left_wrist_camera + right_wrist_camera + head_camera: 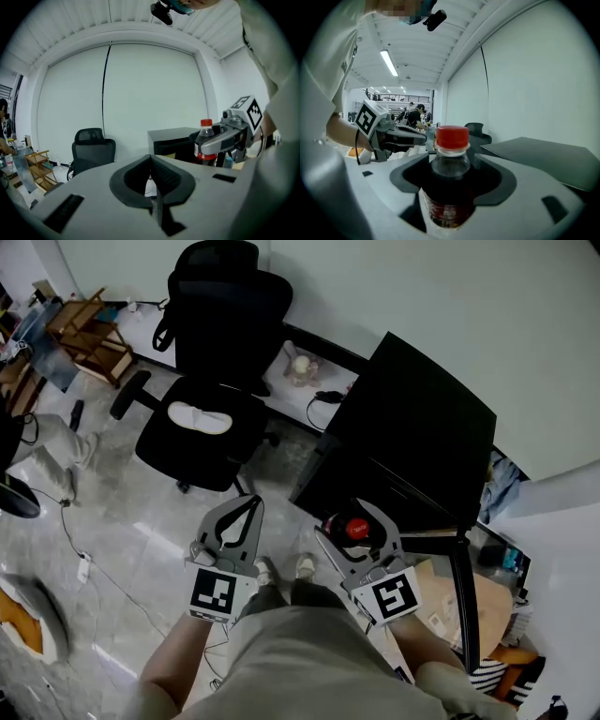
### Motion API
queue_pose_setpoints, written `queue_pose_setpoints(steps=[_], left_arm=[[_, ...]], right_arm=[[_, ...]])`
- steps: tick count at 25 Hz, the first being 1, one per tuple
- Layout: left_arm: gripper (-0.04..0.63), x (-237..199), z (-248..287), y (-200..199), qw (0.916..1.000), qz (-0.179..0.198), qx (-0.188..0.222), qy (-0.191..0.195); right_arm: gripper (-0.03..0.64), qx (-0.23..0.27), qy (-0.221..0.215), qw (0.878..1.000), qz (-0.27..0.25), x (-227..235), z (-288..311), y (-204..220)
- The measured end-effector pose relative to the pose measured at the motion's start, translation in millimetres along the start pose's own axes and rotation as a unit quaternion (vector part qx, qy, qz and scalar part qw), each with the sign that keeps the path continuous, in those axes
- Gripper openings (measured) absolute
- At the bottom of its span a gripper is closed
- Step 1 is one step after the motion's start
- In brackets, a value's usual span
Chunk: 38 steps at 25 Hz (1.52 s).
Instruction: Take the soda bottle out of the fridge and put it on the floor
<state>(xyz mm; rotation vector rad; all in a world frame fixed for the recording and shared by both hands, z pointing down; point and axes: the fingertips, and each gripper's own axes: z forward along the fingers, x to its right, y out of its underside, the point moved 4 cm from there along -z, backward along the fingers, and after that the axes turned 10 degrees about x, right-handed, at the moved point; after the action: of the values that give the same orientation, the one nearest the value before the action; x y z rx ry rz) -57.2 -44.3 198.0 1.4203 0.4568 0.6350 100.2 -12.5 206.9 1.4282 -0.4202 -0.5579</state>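
Right tool [451,180]: jaws set narrow on the soda bottle [450,187], one on each side of the body below the shoulder. The bottle stands upright in the grip, with a red cap, dark drink and a red label low down.

Head view: the red cap of the soda bottle [357,529] shows between the jaws of the right tool [352,521], which is held out in front of the person's waist. The bottle is in the air above the floor [141,521], just in front of the black fridge [417,423] and outside it. A thin black panel stands edge-on at the fridge's right side; it may be the door, but I cannot tell.

Left tool [151,161]: jaws pressed together with nothing between them. In the head view the left tool [249,504] hovers near the right one and level with it, the two apart.

From the left gripper view, the right tool [219,138] shows across the way, carrying the bottle [205,143] in front of the fridge [171,139].

Surroundings: a black office chair [211,362] stands left of the fridge with a white object [199,416] on its seat. A wooden rack [89,334] sits at far left. The floor is glossy grey tile.
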Motion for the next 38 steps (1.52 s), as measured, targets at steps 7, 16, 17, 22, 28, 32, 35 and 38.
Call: queue_pose_setpoints(steps=[7,16,17,22,28,32,35,38], left_arm=[[0.006,-10,-8,9,0.9997,-0.004,-0.006,-0.022],[0.006,-28,-23,44,0.9971,-0.020,-0.033,-0.066],[0.006,-30,-25,50,0.9965,-0.022,-0.038,-0.071],[0.006,-45,-27,78,0.9940,-0.031,-0.057,-0.088],[0.006,-51,-25,132,0.9906,-0.046,-0.087,-0.095],[0.006,-51,-20,175,0.9893,-0.055,-0.103,-0.088],[0.006,-51,-20,208,0.9892,-0.056,-0.111,-0.077],[0.006,-51,-21,240,0.9873,-0.066,-0.124,-0.074]], right_arm=[[0.295,-0.005,-0.021,1.000,0.005,-9,14,5],[0.295,-0.010,-0.067,0.998,0.005,-27,55,35],[0.295,-0.012,-0.071,0.997,0.007,-29,60,41],[0.295,-0.026,-0.085,0.996,0.016,-40,87,74],[0.295,-0.040,-0.098,0.994,0.006,-51,111,120],[0.295,-0.041,-0.101,0.994,0.009,-53,126,159],[0.295,-0.044,-0.102,0.994,0.008,-58,136,190],[0.295,-0.051,-0.102,0.993,0.010,-62,146,217]])
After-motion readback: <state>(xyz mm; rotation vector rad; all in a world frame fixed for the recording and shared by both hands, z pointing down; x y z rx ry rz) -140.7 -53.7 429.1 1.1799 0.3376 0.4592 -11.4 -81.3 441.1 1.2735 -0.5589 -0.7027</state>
